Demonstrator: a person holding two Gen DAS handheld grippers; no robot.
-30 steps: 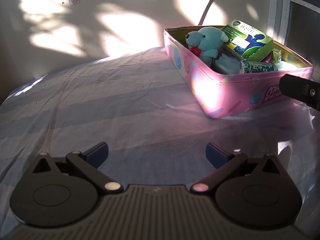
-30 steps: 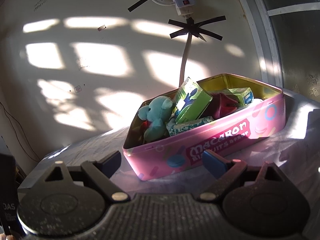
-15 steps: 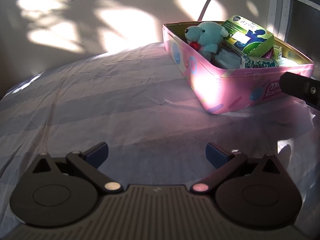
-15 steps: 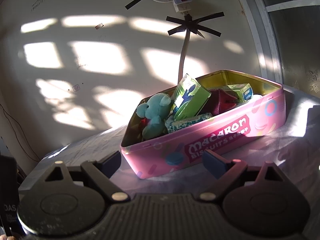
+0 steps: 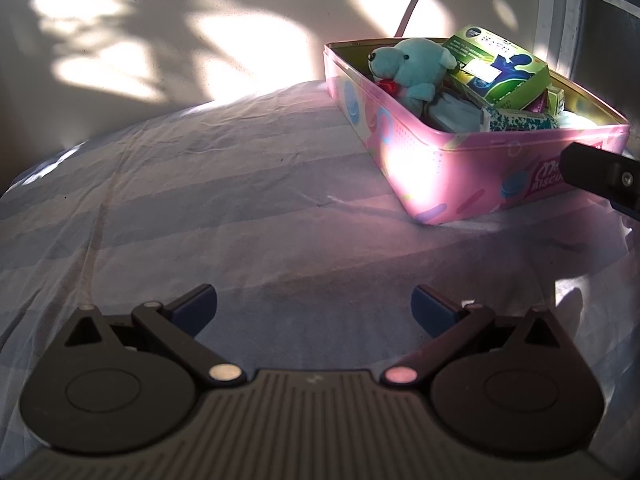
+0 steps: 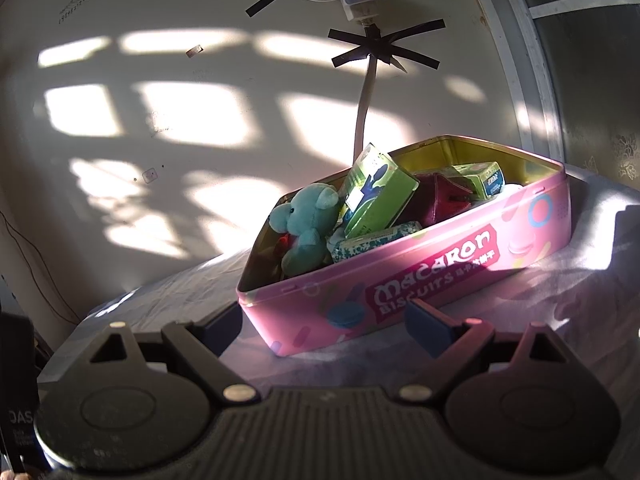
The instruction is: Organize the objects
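While both tools gape empty, one tin holds one teddy.

Pink tin nearer (right view).

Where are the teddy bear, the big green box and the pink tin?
teddy bear [image 6: 308, 226], right wrist view, on its belly.
big green box [image 6: 376, 196], right wrist view, on its front face.
pink tin [image 5: 460, 168], left wrist view, on its sunlit side wall.

Each black ribbed gripper carries blue fingertip pads.
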